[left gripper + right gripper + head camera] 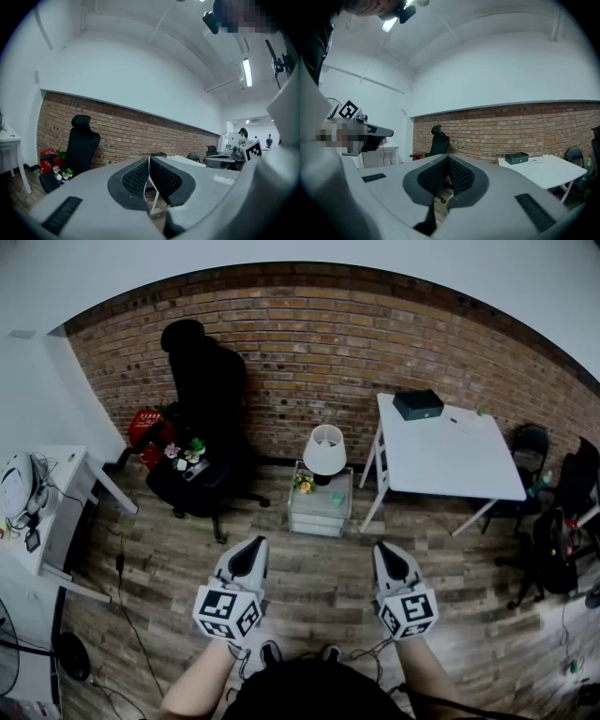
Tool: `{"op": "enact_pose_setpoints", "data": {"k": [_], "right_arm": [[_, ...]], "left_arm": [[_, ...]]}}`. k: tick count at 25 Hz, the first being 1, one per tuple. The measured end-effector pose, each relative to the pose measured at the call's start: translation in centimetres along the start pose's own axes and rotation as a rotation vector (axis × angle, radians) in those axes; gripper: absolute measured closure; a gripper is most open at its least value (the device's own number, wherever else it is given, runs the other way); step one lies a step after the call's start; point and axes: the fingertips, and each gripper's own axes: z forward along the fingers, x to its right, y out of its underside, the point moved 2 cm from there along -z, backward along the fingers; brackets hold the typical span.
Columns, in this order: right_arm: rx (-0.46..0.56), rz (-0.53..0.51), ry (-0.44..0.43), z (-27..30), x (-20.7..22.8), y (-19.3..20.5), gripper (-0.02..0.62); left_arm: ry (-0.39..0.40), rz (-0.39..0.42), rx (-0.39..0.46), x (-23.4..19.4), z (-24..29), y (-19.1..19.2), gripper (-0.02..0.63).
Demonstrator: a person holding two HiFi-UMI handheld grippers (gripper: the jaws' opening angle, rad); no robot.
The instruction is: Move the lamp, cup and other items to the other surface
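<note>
A white-shaded lamp (324,452) stands on a small glass side table (319,505) by the brick wall, with a little pot of yellow flowers (304,483) and a green cup (337,497) beside it. Both grippers hang over the wooden floor, well short of that table. My left gripper (249,559) is shut with nothing in it, and my right gripper (391,562) is shut and empty too. In the left gripper view the jaws (149,176) meet; in the right gripper view the jaws (448,174) also meet.
A white table (450,456) with a dark box (418,404) stands to the right. A black office chair (202,427) holds small potted flowers (185,456), with a red basket (146,427) behind. A white desk (47,512) is at left; bags and chairs sit at far right.
</note>
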Motion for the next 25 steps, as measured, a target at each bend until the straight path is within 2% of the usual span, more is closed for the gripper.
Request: {"op": "enact_pose_setpoints", "data": {"k": [6, 12, 15, 16, 18, 25], "right_arm": [[0.003, -0.013, 0.002, -0.7, 1.4, 0.5, 0.592], [0.013, -0.036, 0.021, -1.6, 5.1, 0.4, 0.589], [0.017, -0.054, 0.022, -1.8, 6.8, 0.0, 0.509], [0.015, -0.056, 0.017, -1.9, 7.4, 0.1, 0.472], [0.009, -0.057, 0.007, -1.9, 8.3, 0.5, 0.422], [-0.012, -0.047, -0.009, 0.6, 10.1, 1.8, 0.407]], "left_arm": [[-0.019, 0.002, -0.002, 1.3, 0.6, 0.8, 0.594], [-0.053, 0.002, 0.017, 3.9, 1.8, 0.8, 0.594], [-0.090, 0.014, 0.034, 5.3, 2.0, 1.0, 0.594], [-0.102, 0.021, 0.038, 5.7, 2.1, 1.1, 0.569], [-0.119, 0.031, 0.032, 6.5, 2.4, 1.5, 0.419], [-0.149, 0.021, -0.024, 5.7, 4.4, 3.1, 0.402]]}}
